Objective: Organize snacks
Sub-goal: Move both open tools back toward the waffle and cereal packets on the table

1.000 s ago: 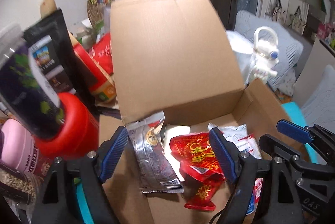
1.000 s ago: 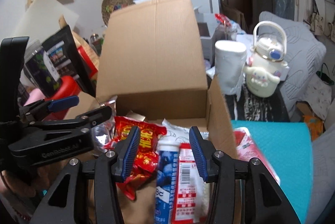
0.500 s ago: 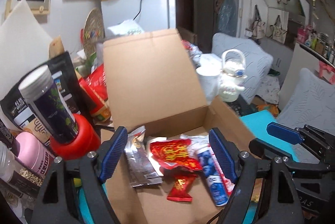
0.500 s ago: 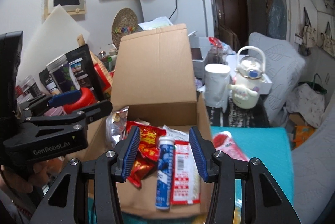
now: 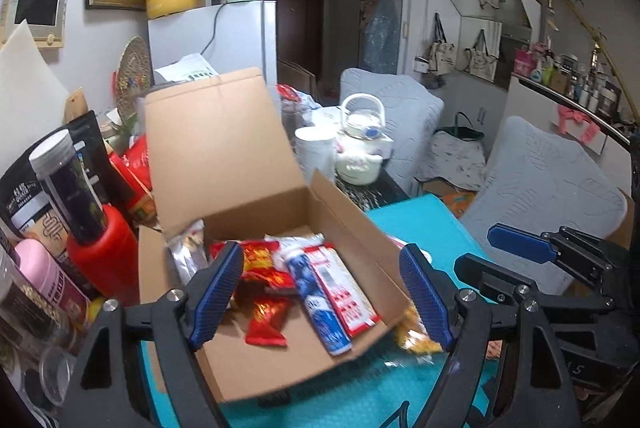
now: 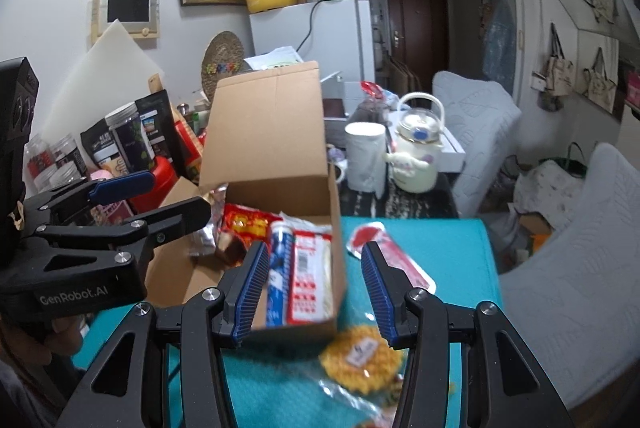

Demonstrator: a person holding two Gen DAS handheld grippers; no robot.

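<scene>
Your cardboard box (image 5: 256, 368), near left: red packets (image 5: 260, 264) and tube (image 5: 316, 304) packed. Yellow snack (image 6: 360, 354) and red packet (image 6: 384, 248) remain on teal mat (image 6: 452, 252). Left gripper (image 5: 320, 296) and right gripper (image 6: 314, 294) both gape, empty.

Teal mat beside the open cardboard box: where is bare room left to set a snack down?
Bare teal mat lies right of the red-and-white packet, out to the mat's far and right edges. The front floor of the open cardboard box is also free. Crowded: beside the box where the yellow round snack pack lies, and the jar clutter left of it.
</scene>
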